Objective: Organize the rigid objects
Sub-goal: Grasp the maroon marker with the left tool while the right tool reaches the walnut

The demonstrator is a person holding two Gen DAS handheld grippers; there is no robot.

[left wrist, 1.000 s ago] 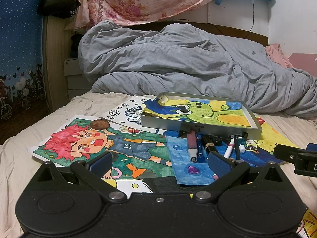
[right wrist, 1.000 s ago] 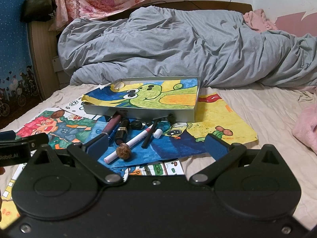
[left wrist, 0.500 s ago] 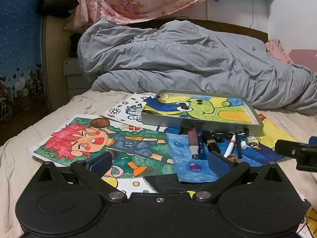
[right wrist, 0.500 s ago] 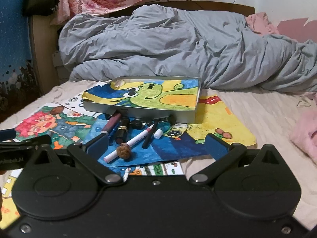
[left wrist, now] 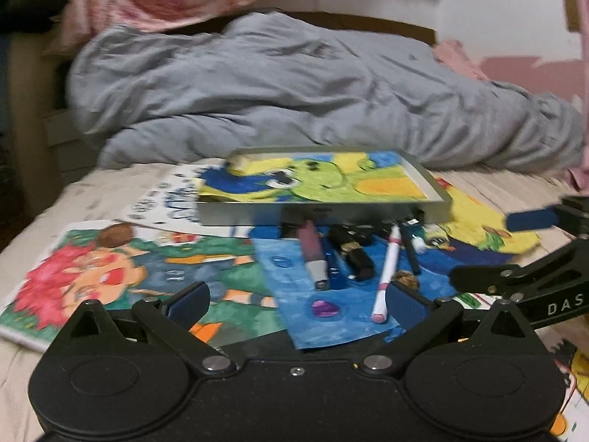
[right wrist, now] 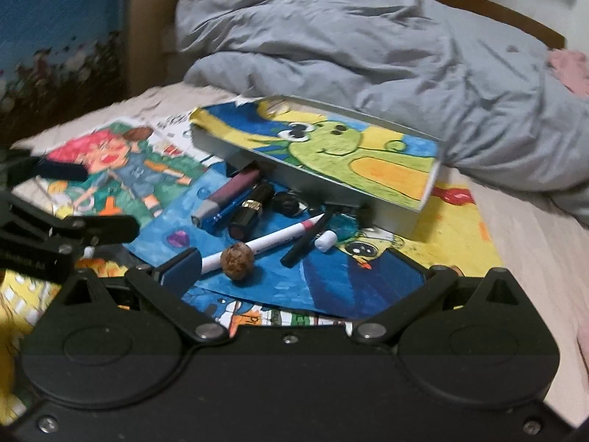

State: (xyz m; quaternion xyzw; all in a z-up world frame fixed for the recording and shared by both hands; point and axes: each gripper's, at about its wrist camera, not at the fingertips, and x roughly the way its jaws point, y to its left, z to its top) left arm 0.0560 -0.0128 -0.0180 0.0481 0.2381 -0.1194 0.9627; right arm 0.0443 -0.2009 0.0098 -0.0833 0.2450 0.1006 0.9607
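Note:
A grey metal tray (left wrist: 324, 213) (right wrist: 313, 180) lined with a green cartoon drawing sits on the bed. In front of it lie a purple tube (left wrist: 313, 254) (right wrist: 228, 195), a black lipstick (left wrist: 355, 258) (right wrist: 252, 210), a white and pink marker (left wrist: 388, 269) (right wrist: 265, 245), a black pen (right wrist: 307, 239) and a brown walnut (right wrist: 237, 259) (left wrist: 405, 278). A second walnut (left wrist: 116, 234) lies on the left drawing. My left gripper (left wrist: 298, 302) is open and empty, just short of the pile. My right gripper (right wrist: 298, 276) is open and empty, near the walnut.
Coloured drawings (left wrist: 154, 276) (right wrist: 452, 228) cover the beige sheet. A rumpled grey duvet (left wrist: 294, 92) (right wrist: 386, 44) lies behind the tray. A wooden headboard side (right wrist: 147, 33) stands at left. Each gripper shows in the other's view, the right one (left wrist: 533, 250) and the left one (right wrist: 55, 202).
Both grippers have moved forward toward the pile and turned inward. The right gripper has swung left and tilted down, so the walnut now lies close to its fingers. Both views are blurred.

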